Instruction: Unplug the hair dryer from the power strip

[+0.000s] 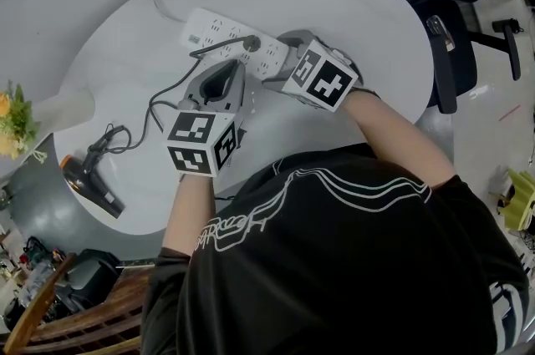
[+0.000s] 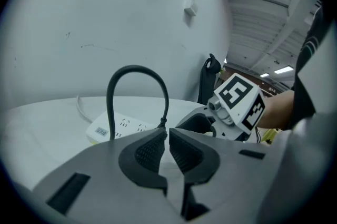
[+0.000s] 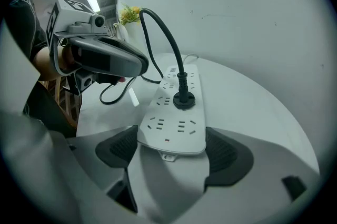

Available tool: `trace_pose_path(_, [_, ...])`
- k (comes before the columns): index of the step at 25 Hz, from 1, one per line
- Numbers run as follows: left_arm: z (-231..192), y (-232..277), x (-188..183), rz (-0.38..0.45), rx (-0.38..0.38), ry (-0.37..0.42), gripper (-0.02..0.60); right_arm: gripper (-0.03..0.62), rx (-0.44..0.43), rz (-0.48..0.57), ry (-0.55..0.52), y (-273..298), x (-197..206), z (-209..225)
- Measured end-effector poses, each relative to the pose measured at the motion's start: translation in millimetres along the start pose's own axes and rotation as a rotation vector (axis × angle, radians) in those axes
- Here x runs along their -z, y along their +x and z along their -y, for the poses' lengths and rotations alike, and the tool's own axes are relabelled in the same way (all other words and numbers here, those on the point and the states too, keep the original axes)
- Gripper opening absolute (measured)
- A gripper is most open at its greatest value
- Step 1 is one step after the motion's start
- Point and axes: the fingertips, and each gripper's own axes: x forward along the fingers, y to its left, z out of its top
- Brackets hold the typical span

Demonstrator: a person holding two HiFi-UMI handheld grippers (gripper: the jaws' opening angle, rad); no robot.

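A white power strip (image 1: 219, 38) lies on the round white table (image 1: 359, 19). The hair dryer's black plug (image 3: 183, 97) sits in one of its sockets. The black cord (image 1: 159, 107) arches up from the plug and runs to the hair dryer (image 1: 92, 178) at the table's left edge. My left gripper (image 2: 167, 133) is shut, and I see nothing between its pads. Its tips point at the plug's cord end, just short of it. My right gripper (image 3: 171, 138) stands open, one jaw on each side of the strip's near end. I cannot tell whether its pads touch the strip.
A vase of flowers (image 1: 12, 124) stands past the table's left edge. A black office chair (image 1: 460, 11) is at the right, and a wooden chair (image 1: 75, 320) is at the lower left. The cord lies in loose loops on the table near the dryer.
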Motion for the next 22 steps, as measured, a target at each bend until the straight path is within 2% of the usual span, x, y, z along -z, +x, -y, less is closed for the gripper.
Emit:
trace_pose_path(3, [-4.0,13.2,-0.7,0.006,0.004,-0.004,0.020,0.346,0.002,-0.001,0.002,-0.1,0.2,0.0])
trace_pose_path(5, [-5.3,21.0,-1.7,0.011,0.013,-0.009,0.101,0.345,0.000,-0.002,0.002,0.4,0.0,0.0])
trace_pose_path(8, [-5.8,33.2,-3.1,0.015,0.009,-0.007,0.138,0.347,-0.004,-0.006,0.003,0.8,0.5,0.3])
trace_pose_path(13, [-9.2,50.6,-4.8,0.006,-0.050,0.041,0.133,0.347,-0.012,-0.014,0.008,1.3,1.3,0.3])
trace_pose_path(15, [-11.8,55.5,-4.5,-0.002,-0.072,0.056,0.092,0.347,-0.017,-0.017,0.011,1.6,1.4,0.1])
trace_pose_path(20, [-8.2,59.8,-6.8,-0.012,-0.089,0.165,0.072,0.347,-0.025,-0.023,0.016,1.3,1.7,0.3])
trace_pose_path(22, [-7.3,59.6,-7.1,-0.014,-0.080,0.182,0.066,0.347,-0.030,-0.030,0.019,1.6,2.2,0.4])
